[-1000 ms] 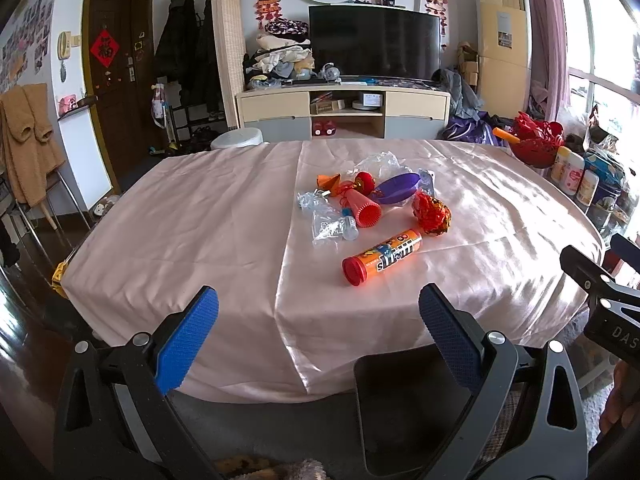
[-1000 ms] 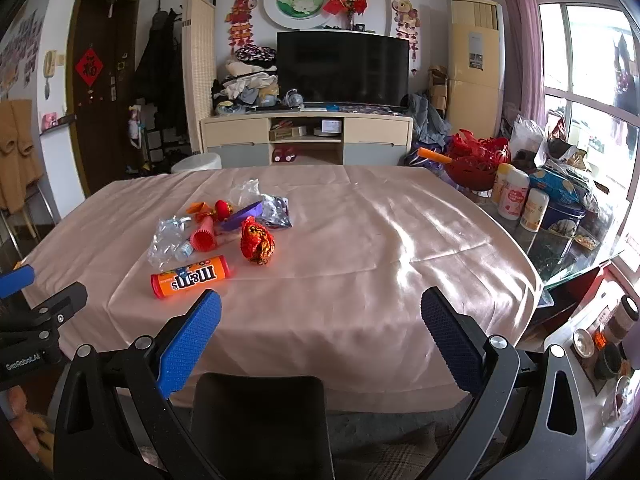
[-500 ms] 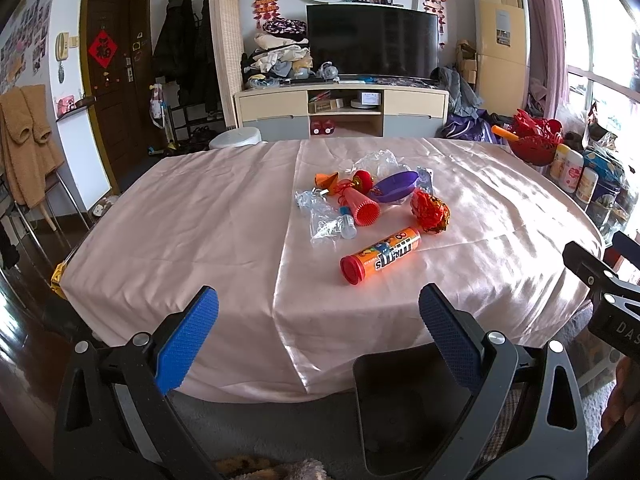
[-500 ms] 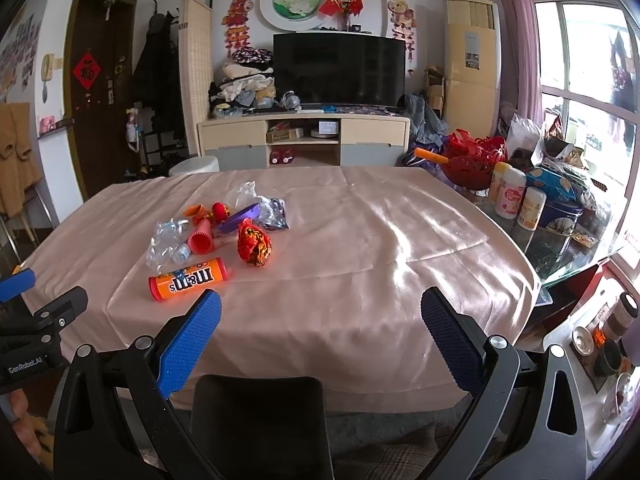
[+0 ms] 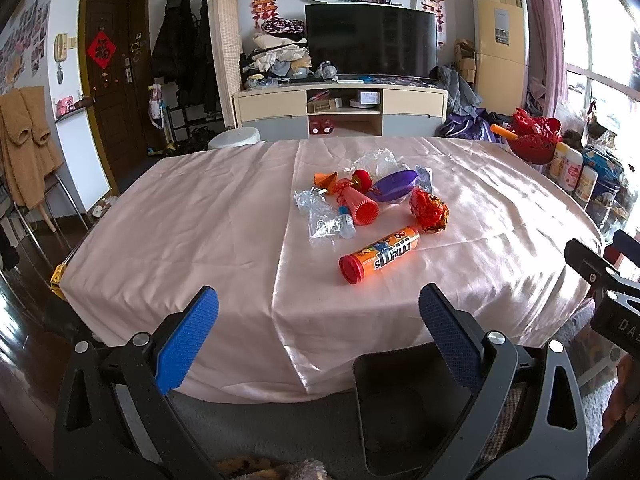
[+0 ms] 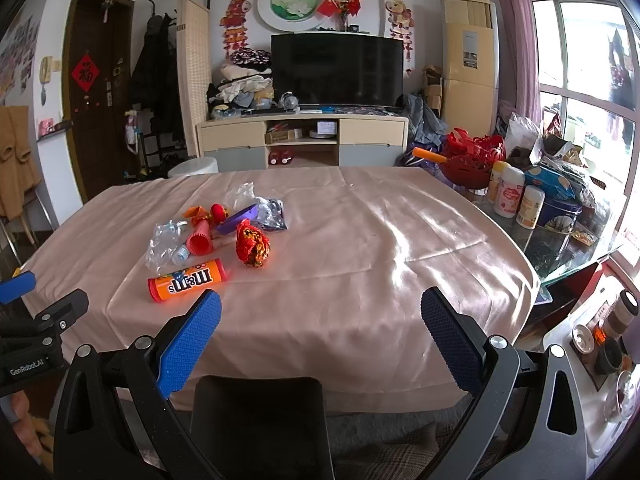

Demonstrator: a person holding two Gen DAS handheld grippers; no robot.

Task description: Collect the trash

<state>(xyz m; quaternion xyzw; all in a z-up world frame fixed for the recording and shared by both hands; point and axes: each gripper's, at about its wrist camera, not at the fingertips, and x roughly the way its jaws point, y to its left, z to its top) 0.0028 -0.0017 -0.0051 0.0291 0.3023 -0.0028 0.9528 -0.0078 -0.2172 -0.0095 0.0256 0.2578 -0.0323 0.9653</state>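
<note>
both hand-held grippers (image 5: 318,334) (image 6: 320,334) gape, empty.

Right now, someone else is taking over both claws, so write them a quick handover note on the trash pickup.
Left claw: open, empty, short of the table's near edge.
Right claw: open, empty, also at the near edge.
Trash sits in one cluster mid-table on the pink tablecloth: orange M&M's tube nearest, crumpled red wrapper, red cone cup, clear plastic wrap, purple scoop.
Done: nothing picked up.
Left: collect every piece; black bin stands below the near edge.
</note>
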